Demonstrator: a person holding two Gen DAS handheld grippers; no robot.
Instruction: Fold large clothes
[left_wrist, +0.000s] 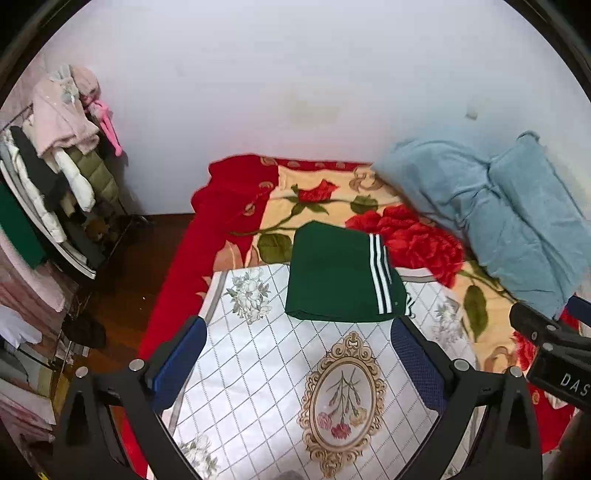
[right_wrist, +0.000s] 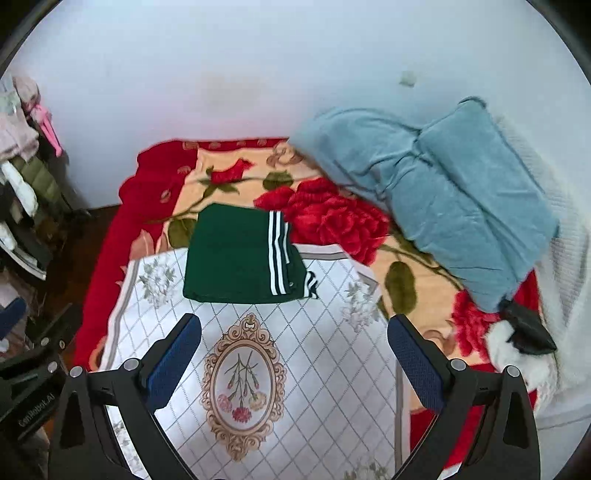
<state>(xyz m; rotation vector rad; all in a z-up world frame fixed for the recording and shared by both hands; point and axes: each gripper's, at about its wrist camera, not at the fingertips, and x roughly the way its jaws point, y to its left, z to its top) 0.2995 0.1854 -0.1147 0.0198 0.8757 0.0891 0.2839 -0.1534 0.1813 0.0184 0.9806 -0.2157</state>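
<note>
Both hand-held grippers are spread wide and carrying nothing: left hand-held gripper (left_wrist: 297, 354) and right hand-held gripper (right_wrist: 293, 350) hang over the white quilted mat (right_wrist: 325, 369), short of the garment and not touching it.

Green garment (right_wrist: 236, 254), white side stripes, sits as a compact rectangle at the mat's far edge, partly overhanging onto the rose-print blanket (right_wrist: 332, 218) on the bed. Edges look squared, layers stacked, no loose sleeve or leg that I can see. Judging from that, folding on this piece is about done.

If a last tidy is needed: come in low from the near edge, one gripper per corner, pinch all layers together so the stack doesn't shear, and press flat rather than drag. Striped end has a small flap (right_wrist: 310, 284) sticking out at the near right corner; tuck that first.

Blue bedding (right_wrist: 443, 192) bundled at the right, well apart from the garment, leave it.
</note>
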